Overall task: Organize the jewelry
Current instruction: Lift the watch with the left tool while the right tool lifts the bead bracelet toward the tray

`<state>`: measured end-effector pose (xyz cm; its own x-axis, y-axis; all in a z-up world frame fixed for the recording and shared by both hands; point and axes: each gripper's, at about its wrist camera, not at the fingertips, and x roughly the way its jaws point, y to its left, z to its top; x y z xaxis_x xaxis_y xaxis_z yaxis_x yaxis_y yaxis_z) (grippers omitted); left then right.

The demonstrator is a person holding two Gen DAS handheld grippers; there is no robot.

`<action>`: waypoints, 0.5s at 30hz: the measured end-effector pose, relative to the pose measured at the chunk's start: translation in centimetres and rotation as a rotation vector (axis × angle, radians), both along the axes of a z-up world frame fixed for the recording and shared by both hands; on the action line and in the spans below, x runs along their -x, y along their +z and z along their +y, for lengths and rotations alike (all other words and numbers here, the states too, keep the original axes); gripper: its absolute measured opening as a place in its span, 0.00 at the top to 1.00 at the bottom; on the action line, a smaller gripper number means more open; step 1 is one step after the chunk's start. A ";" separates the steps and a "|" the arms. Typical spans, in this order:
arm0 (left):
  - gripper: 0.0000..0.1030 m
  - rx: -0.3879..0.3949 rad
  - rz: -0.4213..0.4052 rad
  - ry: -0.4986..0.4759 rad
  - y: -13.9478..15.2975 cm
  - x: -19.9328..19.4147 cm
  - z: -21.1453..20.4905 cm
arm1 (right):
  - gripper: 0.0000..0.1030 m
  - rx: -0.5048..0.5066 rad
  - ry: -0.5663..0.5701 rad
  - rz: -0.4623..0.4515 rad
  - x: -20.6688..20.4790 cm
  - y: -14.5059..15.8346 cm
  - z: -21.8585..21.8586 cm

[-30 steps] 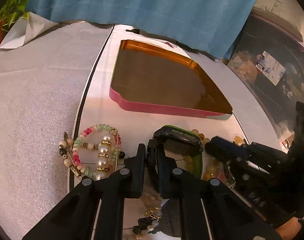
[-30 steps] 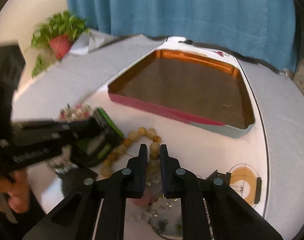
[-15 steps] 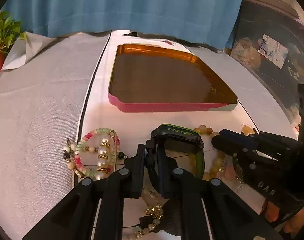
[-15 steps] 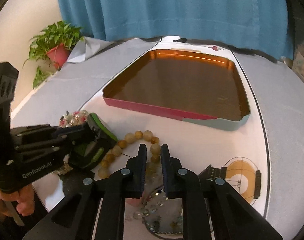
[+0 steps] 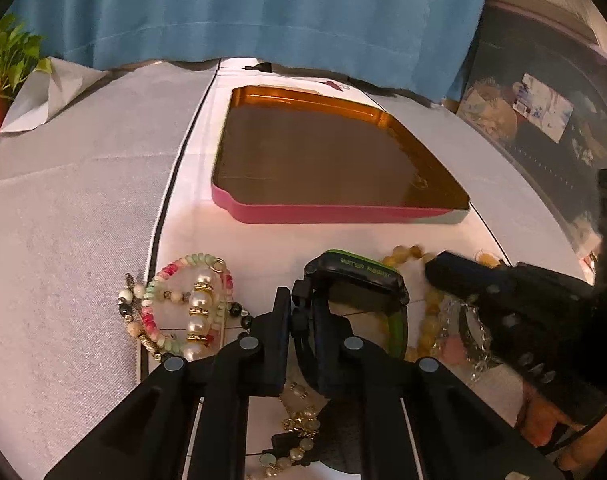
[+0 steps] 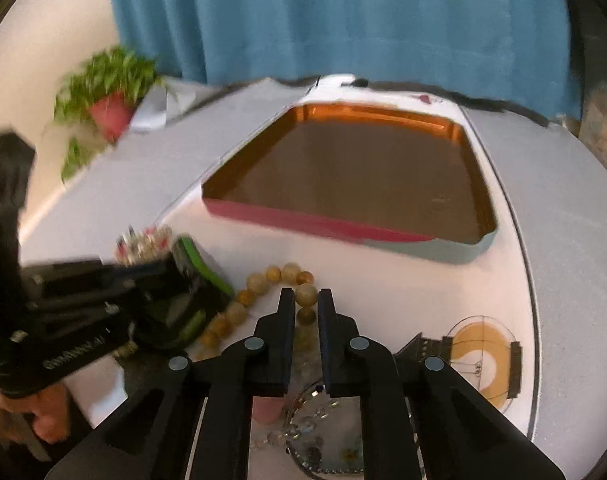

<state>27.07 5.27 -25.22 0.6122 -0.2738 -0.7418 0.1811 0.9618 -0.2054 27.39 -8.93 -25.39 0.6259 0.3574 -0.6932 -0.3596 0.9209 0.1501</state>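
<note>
My left gripper [image 5: 302, 305] is shut on the strap of a black and green watch [image 5: 359, 280], which it holds over the white mat; the watch also shows in the right wrist view [image 6: 191, 280]. My right gripper [image 6: 306, 307] is nearly shut around a thin part of the amber bead bracelet [image 6: 279, 276]. Whether it grips it I cannot tell. A pink and teal tray [image 5: 343, 211] with an empty brown floor lies beyond; it also shows in the right wrist view [image 6: 443, 250]. A pile of pearl and coloured bead bracelets [image 5: 187, 312] lies left of the watch.
A grey cloth [image 5: 71, 240] covers the table around the white mat. A round clear and amber holder [image 6: 483, 348] lies at the right. A rhinestone piece [image 6: 319, 432] lies under my right gripper. A potted plant [image 6: 111, 92] stands far left before a blue curtain [image 6: 343, 20].
Both views have risen and shifted slightly. My left gripper has lifted the watch a little. My right gripper has moved forward over the amber beads.
</note>
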 end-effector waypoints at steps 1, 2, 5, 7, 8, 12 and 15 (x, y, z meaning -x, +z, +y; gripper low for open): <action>0.92 0.004 -0.003 -0.003 0.1 0.0 0.0 | 0.89 -0.015 0.001 -0.016 0.1 0.5 -0.1; 0.92 0.006 -0.005 -0.006 0.3 0.0 0.0 | 0.89 -0.029 0.001 -0.030 0.2 0.9 -0.3; 0.92 0.027 -0.014 -0.021 1.2 0.2 -0.3 | 0.89 -0.101 -0.004 -0.020 0.1 1.8 -0.8; 0.92 0.029 -0.032 -0.018 2.1 0.5 -0.6 | 0.89 -0.123 -0.004 -0.027 0.3 2.9 -1.0; 0.92 0.028 -0.034 -0.017 2.6 0.6 -0.7 | 0.89 -0.135 -0.004 -0.047 0.6 3.8 -1.2; 0.92 0.008 -0.054 -0.007 4.6 1.4 -1.1 | 0.89 -0.128 -0.011 -0.125 2.3 7.5 -1.6; 0.92 0.005 -0.057 0.004 5.9 2.2 -1.1 | 0.89 -0.104 -0.017 -0.161 3.8 9.5 -1.9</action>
